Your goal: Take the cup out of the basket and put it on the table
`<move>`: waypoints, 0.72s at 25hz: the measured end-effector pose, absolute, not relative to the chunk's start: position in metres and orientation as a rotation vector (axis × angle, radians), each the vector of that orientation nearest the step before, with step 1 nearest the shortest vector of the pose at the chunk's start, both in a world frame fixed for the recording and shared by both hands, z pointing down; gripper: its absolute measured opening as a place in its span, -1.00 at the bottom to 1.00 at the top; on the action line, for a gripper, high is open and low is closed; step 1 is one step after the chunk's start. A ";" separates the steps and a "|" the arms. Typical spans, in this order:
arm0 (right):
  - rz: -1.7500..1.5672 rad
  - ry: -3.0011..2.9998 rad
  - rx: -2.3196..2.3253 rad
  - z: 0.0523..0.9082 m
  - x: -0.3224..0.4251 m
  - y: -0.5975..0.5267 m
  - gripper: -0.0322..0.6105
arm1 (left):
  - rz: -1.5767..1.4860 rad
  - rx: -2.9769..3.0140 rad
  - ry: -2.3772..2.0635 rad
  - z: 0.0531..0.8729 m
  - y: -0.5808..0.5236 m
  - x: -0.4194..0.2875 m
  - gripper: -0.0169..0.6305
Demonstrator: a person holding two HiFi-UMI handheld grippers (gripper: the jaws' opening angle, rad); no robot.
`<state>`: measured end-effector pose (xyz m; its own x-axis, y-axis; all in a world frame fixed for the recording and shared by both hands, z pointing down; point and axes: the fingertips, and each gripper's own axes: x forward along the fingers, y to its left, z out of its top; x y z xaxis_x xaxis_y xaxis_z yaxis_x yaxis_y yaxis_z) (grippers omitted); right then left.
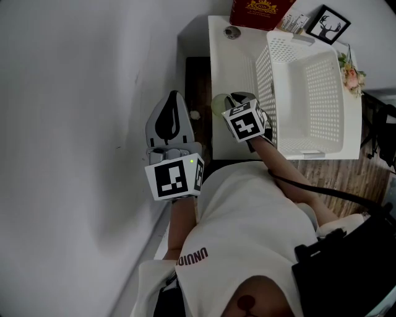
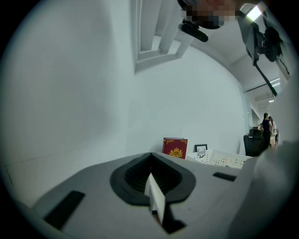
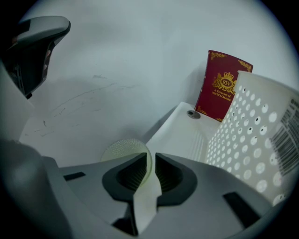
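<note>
Two claws were in view, one in each of the person's hands. The right claw (image 1: 228, 103) hung tilted downward over the near left edge of the white counter (image 1: 232, 68), just outside the white perforated basket (image 1: 266, 80). Its jaws stood slightly apart, and the thin wall of the pale green cup (image 1: 218, 104) rose in the narrow gap between them. In the right gripper view a sliver of light showed beside the cup's wall, so the pads were not clamped on it. The cup sat out of the basket, at the counter's left edge and close to the basket's outer wall; whether its base rested fully on the counter could not be told.

The left claw (image 1: 173, 99) was held roughly level beside the plain grey wall (image 1: 74, 124), off the counter and well apart from the cup. Its jaws were together at the tips, with nothing between them.

At the counter's far end a red book (image 1: 260, 12) stood upright. A small framed picture of a deer (image 1: 328, 25) was near it, behind the basket. A little round metal fitting (image 1: 232, 32) lay in front of the book. Some flowers (image 1: 351, 74) lay along the basket's right side.
</note>
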<state>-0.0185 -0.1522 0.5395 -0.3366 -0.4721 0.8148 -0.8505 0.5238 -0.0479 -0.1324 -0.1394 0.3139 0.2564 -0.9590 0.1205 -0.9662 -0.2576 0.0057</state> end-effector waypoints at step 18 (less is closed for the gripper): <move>0.504 -2.090 1.157 0.501 -0.025 -0.158 -0.46 | 0.131 2.437 -1.852 0.315 -0.136 -0.129 -0.91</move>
<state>-0.0247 -0.1582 0.5010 -0.3685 -0.5829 0.7241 -0.8491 0.5282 -0.0069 -0.1293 -0.1363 0.3148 0.2667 -0.9569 0.1152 -0.9636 -0.2673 0.0102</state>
